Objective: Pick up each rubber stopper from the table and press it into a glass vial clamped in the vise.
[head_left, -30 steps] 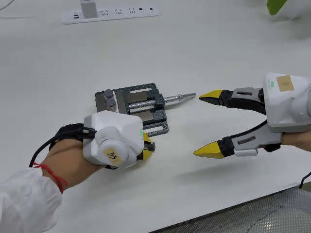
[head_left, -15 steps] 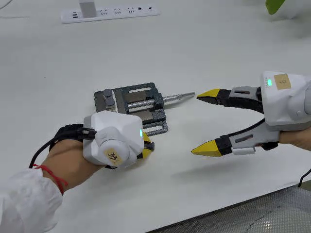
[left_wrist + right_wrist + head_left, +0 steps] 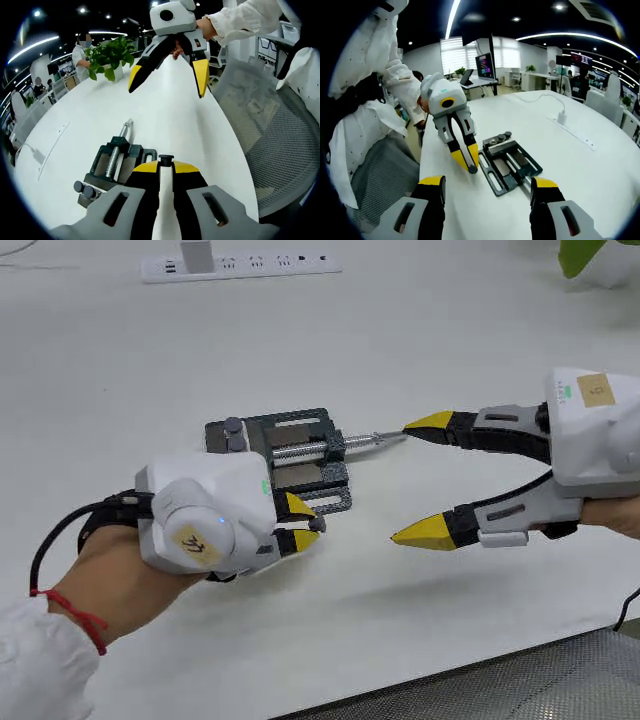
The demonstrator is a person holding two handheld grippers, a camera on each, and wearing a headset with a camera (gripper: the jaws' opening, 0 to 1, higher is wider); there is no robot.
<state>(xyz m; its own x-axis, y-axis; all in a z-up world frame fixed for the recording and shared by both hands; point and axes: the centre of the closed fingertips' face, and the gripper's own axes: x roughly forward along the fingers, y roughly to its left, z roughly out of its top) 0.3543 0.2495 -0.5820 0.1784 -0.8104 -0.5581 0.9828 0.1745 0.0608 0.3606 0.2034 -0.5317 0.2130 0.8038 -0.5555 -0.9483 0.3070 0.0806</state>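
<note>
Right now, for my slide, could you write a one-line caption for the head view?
Left hand-held gripper pinches a dark stopper beside the vise; right hand-held gripper is open.

Dark rubber stopper (image 3: pixel 165 159) in left tool (image 3: pixel 311 525), just beside vise (image 3: pixel 300 452).

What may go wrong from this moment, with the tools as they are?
1. The left tool holds the stopper only at its very tips; it may slip out.
2. The open right tool has one tip close to the vise handle; a bump might loosen the vise.
</note>
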